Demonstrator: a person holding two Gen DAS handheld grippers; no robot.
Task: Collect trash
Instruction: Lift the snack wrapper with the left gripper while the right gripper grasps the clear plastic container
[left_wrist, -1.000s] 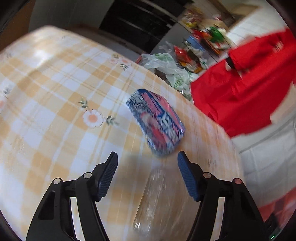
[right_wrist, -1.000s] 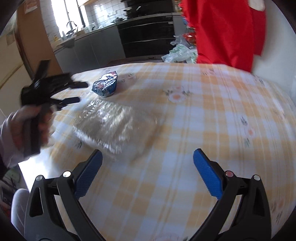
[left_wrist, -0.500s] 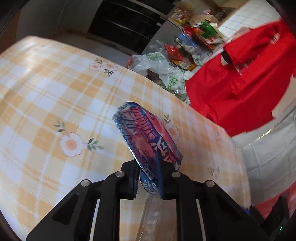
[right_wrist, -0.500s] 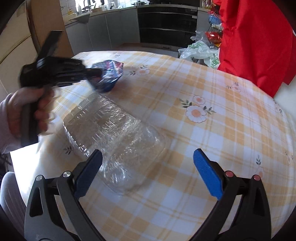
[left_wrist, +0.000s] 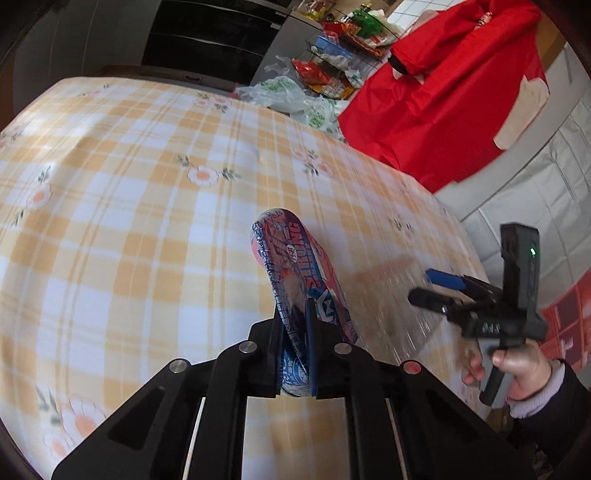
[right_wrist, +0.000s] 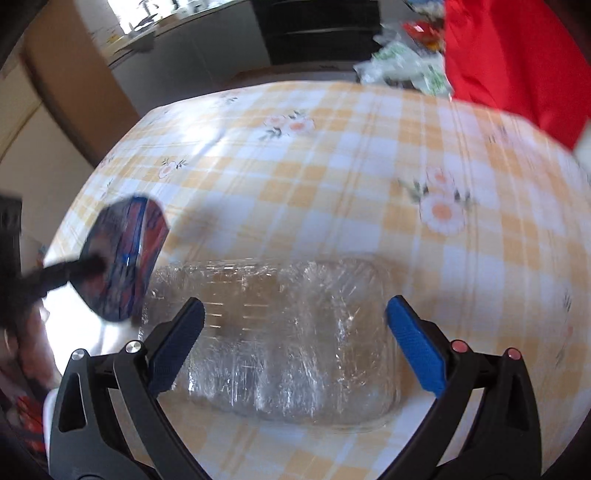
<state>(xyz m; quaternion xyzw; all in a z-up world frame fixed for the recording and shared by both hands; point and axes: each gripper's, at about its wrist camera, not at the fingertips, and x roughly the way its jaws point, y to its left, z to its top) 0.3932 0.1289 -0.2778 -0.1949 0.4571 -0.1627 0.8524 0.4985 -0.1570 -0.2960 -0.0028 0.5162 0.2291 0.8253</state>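
Lifted off the tablecloth (left_wrist: 110, 206), snack packet (left_wrist: 299, 280) pinched in closing left claw (left_wrist: 295, 354), right claw (right_wrist: 295, 343) wide, angled down

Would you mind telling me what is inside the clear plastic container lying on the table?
Through the clear plastic container only the checked tablecloth shows; nothing is visible inside. Glare and crinkled film blur its near half, so small scraps there could go unseen.
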